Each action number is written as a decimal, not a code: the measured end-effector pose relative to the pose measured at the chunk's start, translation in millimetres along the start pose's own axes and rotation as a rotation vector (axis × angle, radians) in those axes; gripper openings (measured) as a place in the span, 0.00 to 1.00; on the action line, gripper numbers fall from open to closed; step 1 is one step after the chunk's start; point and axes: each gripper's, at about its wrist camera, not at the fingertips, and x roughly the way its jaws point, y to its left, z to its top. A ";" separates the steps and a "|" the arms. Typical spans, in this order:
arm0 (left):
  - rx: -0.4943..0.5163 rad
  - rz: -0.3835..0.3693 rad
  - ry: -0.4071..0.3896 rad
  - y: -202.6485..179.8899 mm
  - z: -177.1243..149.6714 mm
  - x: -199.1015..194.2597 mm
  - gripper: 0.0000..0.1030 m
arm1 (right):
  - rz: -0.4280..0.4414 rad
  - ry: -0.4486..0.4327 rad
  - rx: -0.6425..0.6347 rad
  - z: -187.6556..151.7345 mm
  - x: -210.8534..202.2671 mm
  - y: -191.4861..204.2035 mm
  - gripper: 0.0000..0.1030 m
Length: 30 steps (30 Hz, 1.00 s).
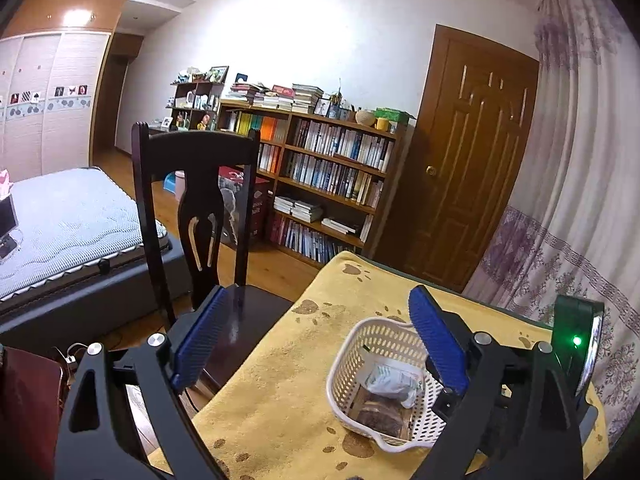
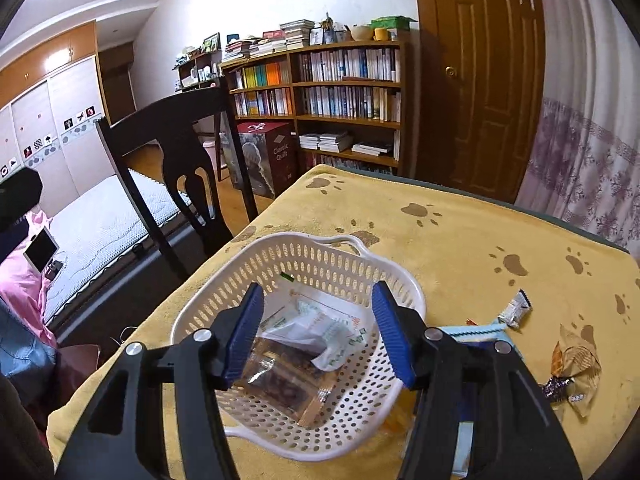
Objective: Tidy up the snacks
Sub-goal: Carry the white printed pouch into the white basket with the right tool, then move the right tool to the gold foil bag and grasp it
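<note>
A white perforated basket (image 1: 340, 364) (image 2: 320, 240) stands on the yellow paw-print cloth (image 1: 280, 380) (image 2: 460, 240). Inside it lie a white-and-green packet (image 1: 390, 382) (image 2: 320, 328) and a clear packet of brown snack (image 1: 380, 416) (image 2: 280, 384). My right gripper (image 2: 318, 288) hangs open just over the basket, with nothing between its blue pads. My left gripper (image 1: 320, 292) is open and empty to the basket's left. Loose on the cloth to the right are a silver-white wrapper (image 2: 516, 310), a gold wrapper (image 2: 576, 364), a dark purple sweet (image 2: 556, 386) and a blue packet (image 2: 480, 332), partly hidden by my right finger.
A dark wooden chair (image 1: 192, 184) (image 2: 180, 140) stands against the table's left edge. Beyond it are a bed (image 1: 68, 224), a bookcase (image 1: 328, 168) and a brown door (image 1: 472, 152). A curtain (image 1: 580, 200) hangs along the right. A green-lit device (image 1: 576, 340) is at the far right.
</note>
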 end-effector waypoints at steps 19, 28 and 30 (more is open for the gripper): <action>0.131 0.074 -0.113 -25.5 -4.0 -22.1 0.93 | -0.066 -0.048 0.190 -20.9 -32.1 -64.9 0.62; 0.165 0.020 -0.082 -39.1 -13.5 -21.2 0.93 | -0.148 -0.069 0.323 -45.9 -54.7 -140.7 0.66; 0.170 0.011 -0.070 -42.5 -16.1 -19.4 0.93 | -0.166 -0.067 0.361 -52.7 -58.0 -159.1 0.66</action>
